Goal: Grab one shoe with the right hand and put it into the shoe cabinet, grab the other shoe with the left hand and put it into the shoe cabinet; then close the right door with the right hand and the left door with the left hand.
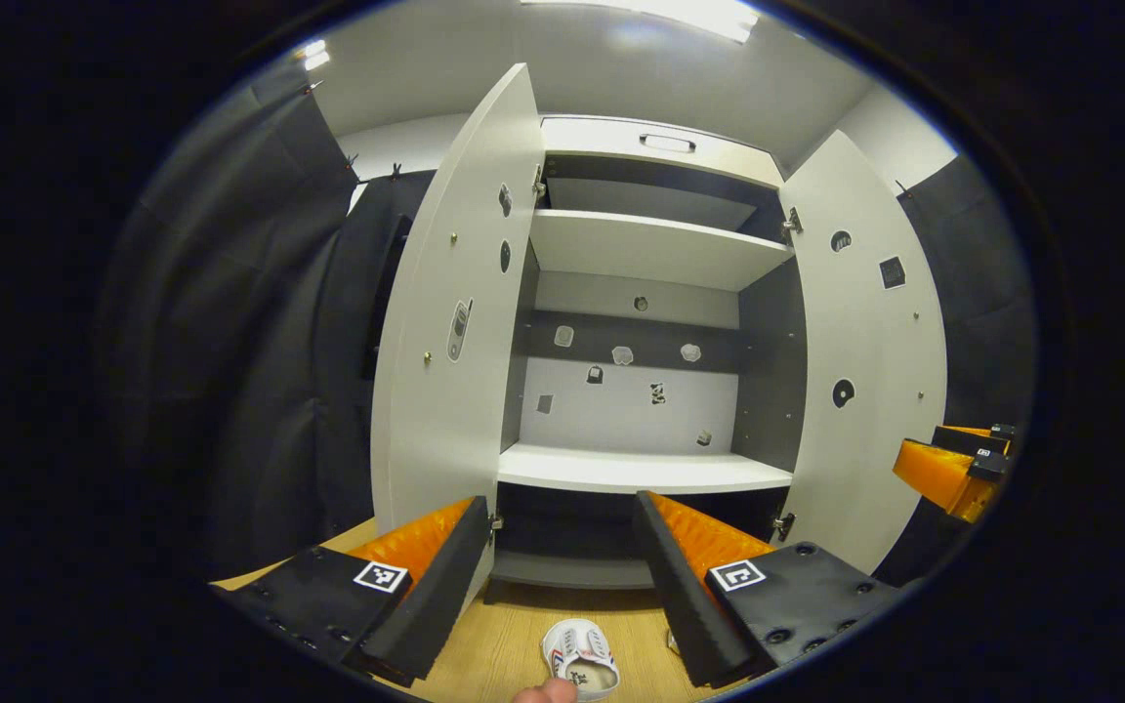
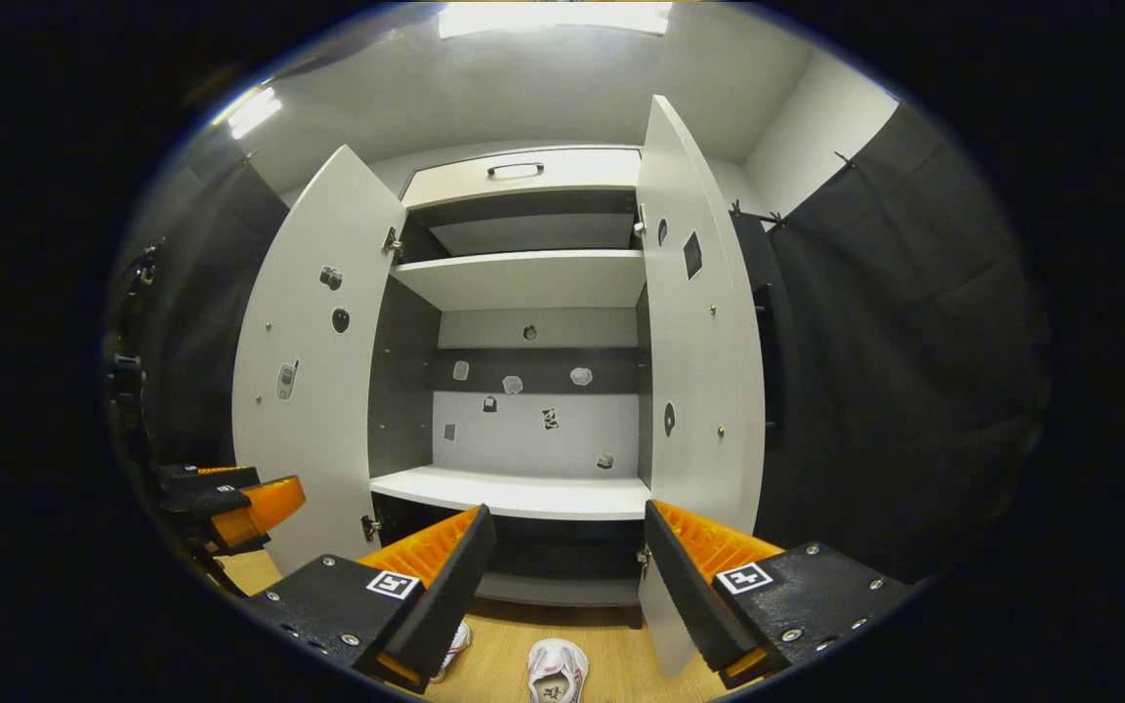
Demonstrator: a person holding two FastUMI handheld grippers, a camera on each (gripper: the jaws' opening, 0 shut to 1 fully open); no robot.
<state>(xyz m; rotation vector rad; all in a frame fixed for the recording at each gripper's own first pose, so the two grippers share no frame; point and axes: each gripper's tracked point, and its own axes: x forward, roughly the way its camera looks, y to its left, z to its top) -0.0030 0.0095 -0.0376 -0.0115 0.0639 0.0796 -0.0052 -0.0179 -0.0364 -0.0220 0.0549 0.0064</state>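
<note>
Both claws hang released in front of the open shoe cabinet [image 1: 650,293], gripping nothing. In the left gripper view we see our left claw [image 1: 562,557] with its fingers spread wide, aimed at the cabinet's lower part, and below the gap between them one shoe [image 1: 580,660] lies on the wooden floor [image 1: 494,644], toe toward the cabinet. A fingertip [image 1: 545,693] shows at the bottom edge, just beside that shoe's heel. Far to the right in this view we catch the right claw [image 1: 953,469], near the outer edge of the right door [image 1: 865,361].

In the right gripper view our right claw [image 2: 562,566] is likewise spread apart, and a shoe [image 2: 557,672] lies on the floor between its fingers; the other shoe [image 2: 453,646] peeks out from behind the left finger. Neither shoe is touched by a claw.

Both doors stand swung wide, the left door [image 1: 455,322] and right one flanking white shelves [image 1: 645,471] that carry nothing. Small stickers dot the back panel [image 1: 621,400] and the doors' inner faces.
</note>
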